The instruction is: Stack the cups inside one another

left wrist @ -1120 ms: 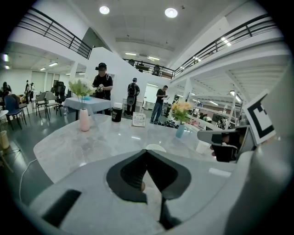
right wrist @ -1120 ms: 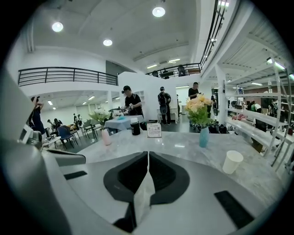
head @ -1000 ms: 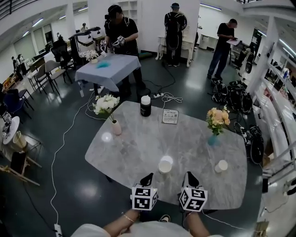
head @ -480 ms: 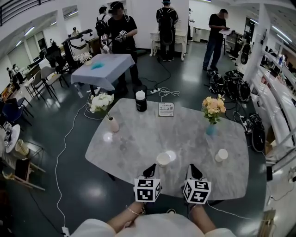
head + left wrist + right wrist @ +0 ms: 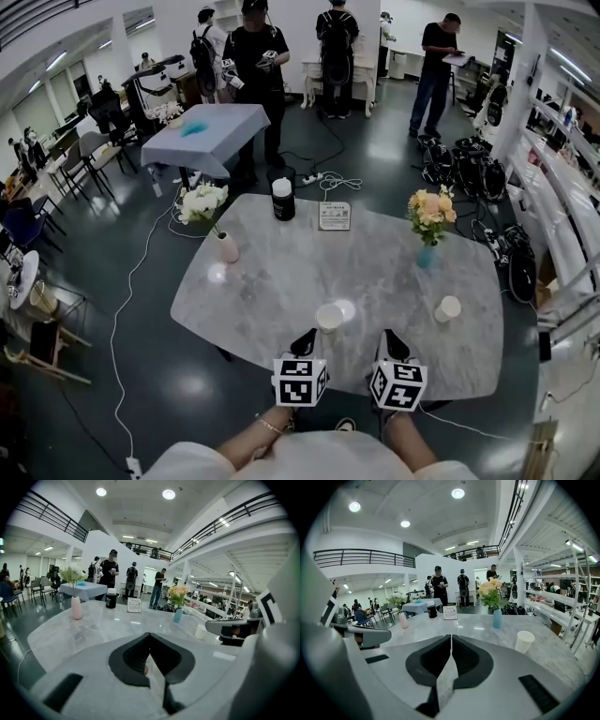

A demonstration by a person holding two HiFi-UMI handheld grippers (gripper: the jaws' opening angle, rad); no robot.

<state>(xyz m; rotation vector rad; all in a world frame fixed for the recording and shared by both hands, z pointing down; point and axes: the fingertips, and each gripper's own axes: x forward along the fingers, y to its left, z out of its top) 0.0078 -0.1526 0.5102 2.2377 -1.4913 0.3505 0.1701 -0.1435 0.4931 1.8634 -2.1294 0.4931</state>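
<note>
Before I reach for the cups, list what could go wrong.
1. The left hand-held gripper and right hand-held gripper are both shut; pushed forward like that, either could tip the near cup rather than grasp it.
2. The far cup stands toward the table's right edge; a nudge might send it off.
3. The blue vase of flowers stands just beyond that cup; overreaching could topple it.

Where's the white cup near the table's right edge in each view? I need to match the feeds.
Head view: white cup, right of centre, near the right edge of the table.
Left gripper view: cup right of centre, small.
Right gripper view: cup at right, standing upright.
Shared landmark: blue vase, left of the cup in both gripper views.
</note>
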